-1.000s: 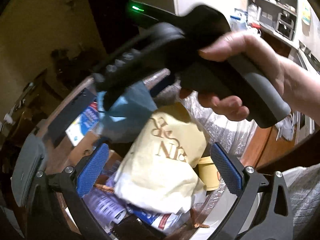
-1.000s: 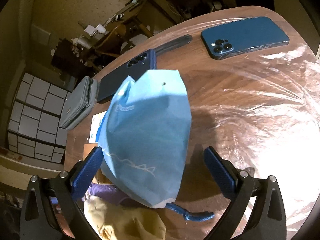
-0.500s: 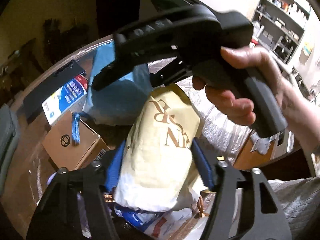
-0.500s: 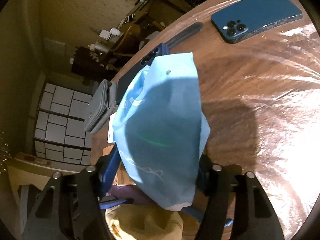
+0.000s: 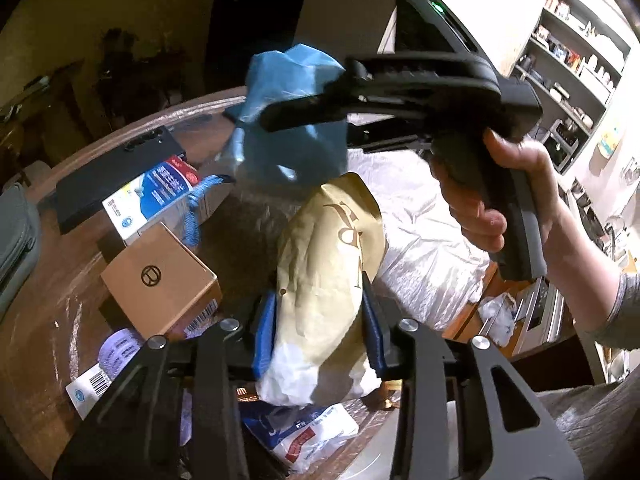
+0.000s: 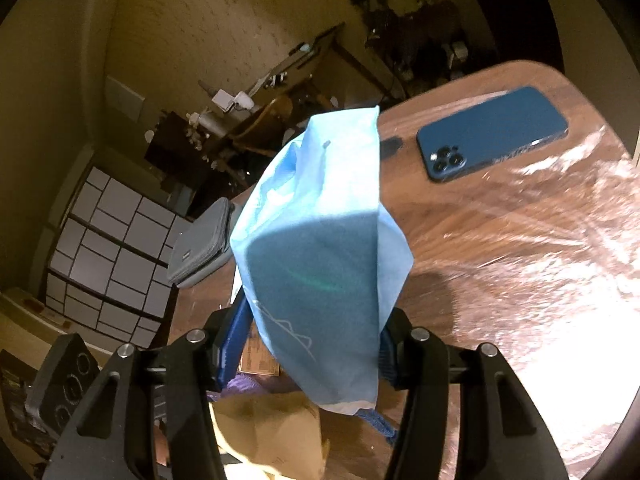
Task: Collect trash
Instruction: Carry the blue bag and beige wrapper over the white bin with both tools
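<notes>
My left gripper (image 5: 318,330) is shut on a crumpled tan paper bag (image 5: 328,264) with gold lettering, held above the wooden table (image 5: 60,292). My right gripper (image 6: 308,344) is shut on a light blue bag (image 6: 320,248) with a blue cord handle (image 5: 192,216), lifted off the table. In the left wrist view the blue bag (image 5: 292,120) hangs from the right gripper's black body, above and behind the tan bag. A corner of the tan bag (image 6: 272,428) shows below the right gripper.
On the table lie a brown cardboard box (image 5: 160,280), a blue-white carton (image 5: 152,196), a black phone (image 5: 116,168), a grey pouch (image 6: 204,248), a blue phone (image 6: 492,136), purple paper (image 5: 116,348) and a blue-red wrapper (image 5: 304,436). Clear plastic film (image 6: 520,248) covers the tabletop.
Both grippers went from open to shut, the left on the tan bag, the right on the blue bag. The blue bag has risen off the table.
</notes>
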`<state>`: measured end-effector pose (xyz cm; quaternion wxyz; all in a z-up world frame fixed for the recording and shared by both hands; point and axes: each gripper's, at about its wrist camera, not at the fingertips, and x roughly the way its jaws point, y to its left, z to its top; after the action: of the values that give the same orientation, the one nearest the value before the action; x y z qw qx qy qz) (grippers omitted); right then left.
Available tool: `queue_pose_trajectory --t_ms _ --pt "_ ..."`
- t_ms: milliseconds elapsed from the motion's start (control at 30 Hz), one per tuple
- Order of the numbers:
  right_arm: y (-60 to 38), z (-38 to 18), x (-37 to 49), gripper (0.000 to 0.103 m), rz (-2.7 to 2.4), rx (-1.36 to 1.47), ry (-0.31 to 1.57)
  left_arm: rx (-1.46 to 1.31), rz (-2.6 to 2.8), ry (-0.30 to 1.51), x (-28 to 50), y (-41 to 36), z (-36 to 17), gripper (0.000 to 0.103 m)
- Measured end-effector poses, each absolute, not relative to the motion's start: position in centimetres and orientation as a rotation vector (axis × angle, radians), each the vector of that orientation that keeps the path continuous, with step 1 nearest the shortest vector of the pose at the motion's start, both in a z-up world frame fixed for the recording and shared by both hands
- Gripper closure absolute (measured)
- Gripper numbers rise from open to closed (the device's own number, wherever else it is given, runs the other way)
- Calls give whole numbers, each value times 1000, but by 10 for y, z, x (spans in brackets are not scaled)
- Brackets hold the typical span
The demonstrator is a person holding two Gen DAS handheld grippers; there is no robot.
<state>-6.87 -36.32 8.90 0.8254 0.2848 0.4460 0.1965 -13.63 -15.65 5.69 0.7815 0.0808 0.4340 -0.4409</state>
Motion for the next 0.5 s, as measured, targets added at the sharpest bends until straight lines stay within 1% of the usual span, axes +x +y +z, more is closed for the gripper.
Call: queue_pose_trajectory --t_ms 167,500 --pt "-369 113 -87 51 378 502 873 112 -920 883 -131 -143 72 65" --pt "-401 149 -127 51 314 408 766 -4 -825 776 -134 -119 105 65"
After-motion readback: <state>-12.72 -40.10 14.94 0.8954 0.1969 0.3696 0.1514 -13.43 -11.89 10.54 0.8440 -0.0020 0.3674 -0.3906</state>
